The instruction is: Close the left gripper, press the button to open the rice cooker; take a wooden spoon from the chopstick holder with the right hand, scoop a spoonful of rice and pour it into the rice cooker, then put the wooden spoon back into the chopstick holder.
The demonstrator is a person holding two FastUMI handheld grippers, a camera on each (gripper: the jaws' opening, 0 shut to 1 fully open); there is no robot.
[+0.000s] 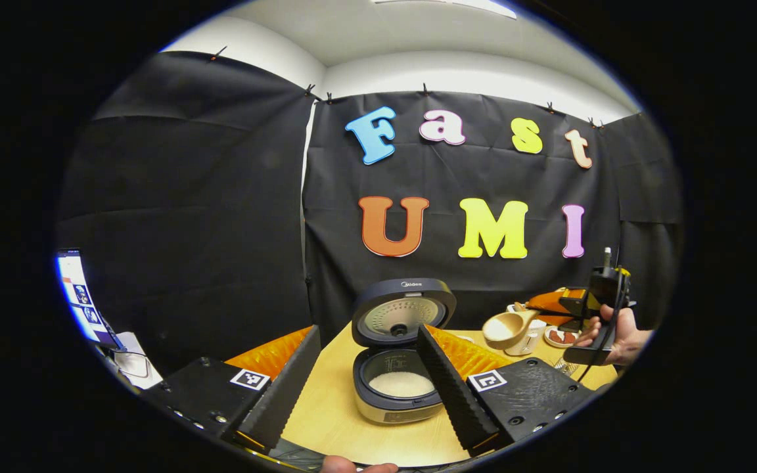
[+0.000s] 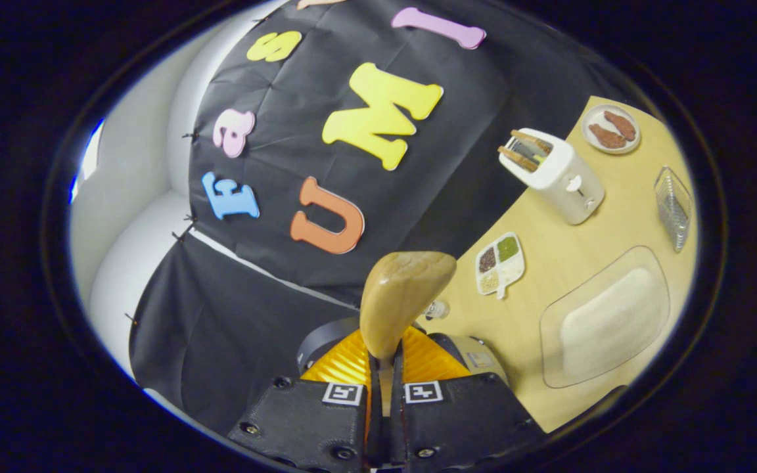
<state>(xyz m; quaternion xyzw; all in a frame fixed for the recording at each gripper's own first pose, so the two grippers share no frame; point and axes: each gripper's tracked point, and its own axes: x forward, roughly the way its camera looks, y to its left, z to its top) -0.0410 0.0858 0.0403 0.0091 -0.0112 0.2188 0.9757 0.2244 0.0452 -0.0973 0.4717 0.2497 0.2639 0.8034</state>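
smooth wooden spoon (image 2: 405,289), glossy plastic rice cooker (image 1: 399,341), matt wooden table (image 2: 589,256)

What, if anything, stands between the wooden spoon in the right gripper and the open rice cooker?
Nothing visible. In the left gripper view the wooden spoon hangs right of the rice cooker, whose lid is up, with bare table around the pot.

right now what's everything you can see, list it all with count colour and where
rice cooker: 1, dark lid open, white rice inside, table middle
wooden spoon: 1, tan, held in right gripper, bowl empty
toaster: 1, white, two slices in slots, table back
plate: 1, white, two brown pieces, beside toaster
divided dish: 1, white, dark, green and pale fillings, near wall
clear tray: 1, transparent, white rice heap
clear container: 1, transparent, table edge
table: 1, light wood
left gripper: 1, open, facing cooker
right gripper: 1, shut on spoon handle
hand: 1, holding right gripper
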